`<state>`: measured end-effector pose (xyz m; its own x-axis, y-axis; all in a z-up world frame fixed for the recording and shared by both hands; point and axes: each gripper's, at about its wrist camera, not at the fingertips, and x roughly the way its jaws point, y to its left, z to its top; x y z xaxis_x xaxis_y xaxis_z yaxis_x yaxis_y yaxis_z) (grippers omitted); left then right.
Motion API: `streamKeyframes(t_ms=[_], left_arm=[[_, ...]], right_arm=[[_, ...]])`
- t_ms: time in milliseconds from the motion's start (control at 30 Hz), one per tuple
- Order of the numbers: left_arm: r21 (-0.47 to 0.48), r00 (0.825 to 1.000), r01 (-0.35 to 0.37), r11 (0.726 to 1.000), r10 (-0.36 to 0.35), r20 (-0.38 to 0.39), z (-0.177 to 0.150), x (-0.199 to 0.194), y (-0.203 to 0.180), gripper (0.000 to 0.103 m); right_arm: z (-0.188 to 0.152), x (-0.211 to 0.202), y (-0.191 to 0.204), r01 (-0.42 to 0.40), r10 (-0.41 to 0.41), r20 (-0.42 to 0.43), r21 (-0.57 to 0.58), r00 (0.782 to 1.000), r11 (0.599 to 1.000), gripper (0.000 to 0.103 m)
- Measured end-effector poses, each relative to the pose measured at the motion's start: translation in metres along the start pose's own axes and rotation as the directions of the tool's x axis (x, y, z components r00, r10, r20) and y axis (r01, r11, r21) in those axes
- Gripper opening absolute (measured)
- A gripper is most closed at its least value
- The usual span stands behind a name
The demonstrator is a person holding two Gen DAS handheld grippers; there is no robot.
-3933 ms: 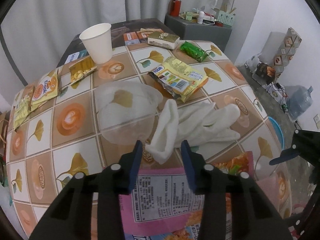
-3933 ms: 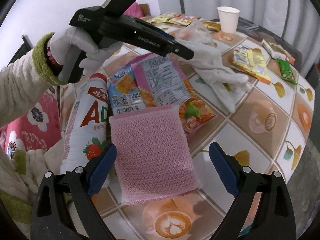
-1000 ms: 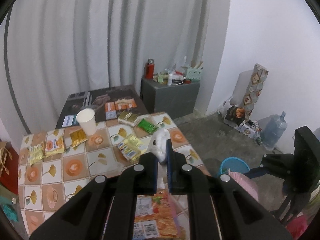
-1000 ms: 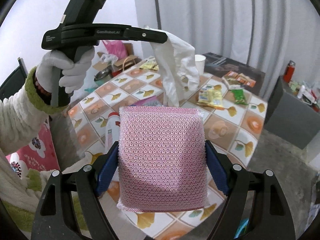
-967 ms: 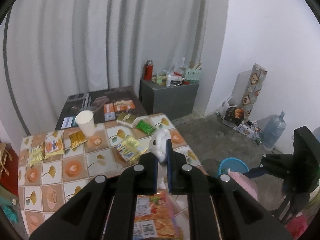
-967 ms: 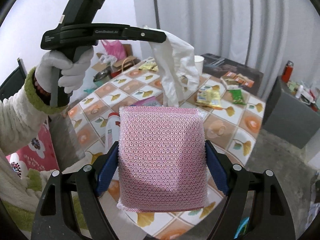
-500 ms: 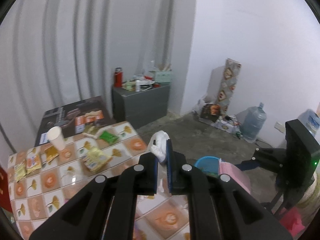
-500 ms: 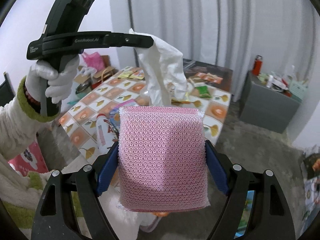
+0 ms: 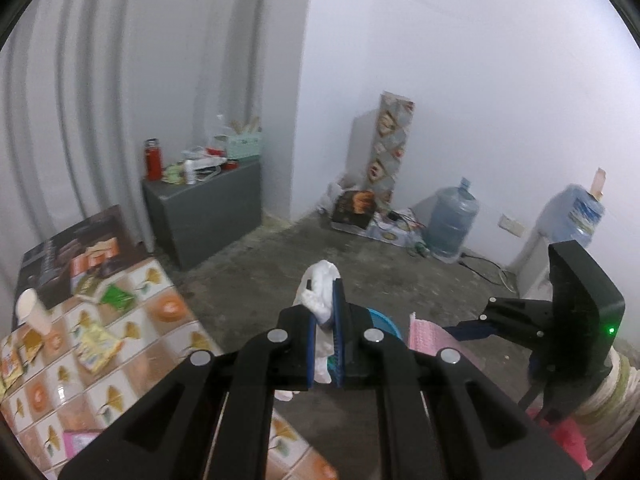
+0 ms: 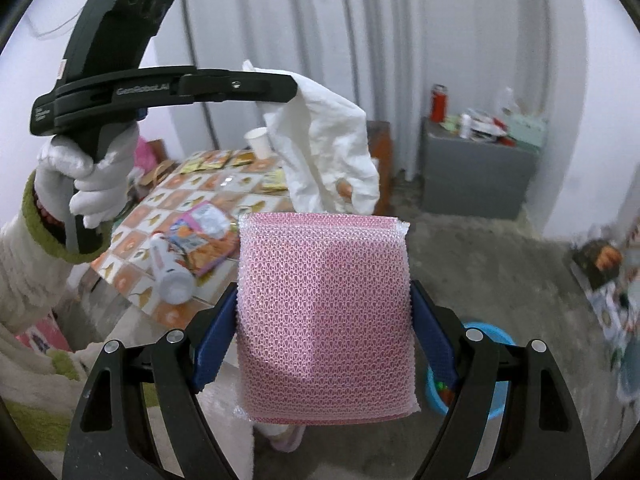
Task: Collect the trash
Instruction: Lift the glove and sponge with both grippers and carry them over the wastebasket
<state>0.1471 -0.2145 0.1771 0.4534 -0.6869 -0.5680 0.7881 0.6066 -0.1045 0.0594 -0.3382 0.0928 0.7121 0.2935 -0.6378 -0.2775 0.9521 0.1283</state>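
White glove point(image 10: 324, 140) hangs pinched in the closed left tool point(image 9: 324, 344); pink scouring pad point(image 10: 324, 316) sits clamped across the wide-set right tool point(image 10: 324, 340). Blue bin point(image 10: 492, 364) lies on the floor at 4 o'clock beyond the pad, nearer the right tool, well clear of the tabletop point(image 10: 180, 200).

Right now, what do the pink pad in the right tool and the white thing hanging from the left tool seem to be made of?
The pink pad looks like a sponge wrapped in open plastic netting: a regular mesh texture with a faint sheen. The white thing looks like a thin, limp, crumpled glove, matte, possibly disposable plastic or rubber; finger-like lobes hang down, but the material cannot be told for sure.
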Motion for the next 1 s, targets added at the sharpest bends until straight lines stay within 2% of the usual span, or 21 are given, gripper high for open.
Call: streamKeyframes(t_ms=[333, 467, 633, 733, 867, 967, 1000], left_arm=[[0.017, 0.991, 0.072, 0.997, -0.069, -0.114, 0.004, 0.091, -0.043, 0.007], [0.0, 0.982, 0.097, 0.995, -0.095, -0.165, 0.002, 0.129, -0.055, 0.007], [-0.04, 0.962, 0.136, 0.99, -0.142, -0.235, -0.003, 0.181, -0.064, 0.007], [-0.071, 0.945, 0.155, 0.985, -0.169, -0.279, -0.008, 0.214, -0.065, 0.007], [-0.094, 0.925, 0.169, 0.981, -0.191, -0.33, -0.016, 0.257, -0.065, 0.007], [-0.123, 0.906, 0.164, 0.979, -0.199, -0.374, -0.024, 0.292, -0.062, 0.007], [-0.13, 0.902, 0.161, 0.978, -0.2, -0.383, -0.027, 0.301, -0.06, 0.007]], right_arm=[[-0.043, 0.002, -0.071, 0.081, -0.076, -0.038, 0.191, 0.996, 0.978, 0.077], [-0.06, 0.013, -0.101, 0.115, -0.101, -0.069, 0.262, 0.993, 0.958, 0.077], [-0.077, 0.027, -0.133, 0.156, -0.125, -0.109, 0.357, 0.986, 0.921, 0.077], [-0.09, 0.038, -0.155, 0.189, -0.142, -0.14, 0.427, 0.98, 0.884, 0.077], [-0.105, 0.055, -0.186, 0.194, -0.126, -0.161, 0.529, 0.979, 0.826, 0.077], [-0.118, 0.075, -0.213, 0.193, -0.103, -0.18, 0.615, 0.978, 0.765, 0.077], [-0.124, 0.085, -0.225, 0.195, -0.091, -0.19, 0.651, 0.978, 0.734, 0.077]])
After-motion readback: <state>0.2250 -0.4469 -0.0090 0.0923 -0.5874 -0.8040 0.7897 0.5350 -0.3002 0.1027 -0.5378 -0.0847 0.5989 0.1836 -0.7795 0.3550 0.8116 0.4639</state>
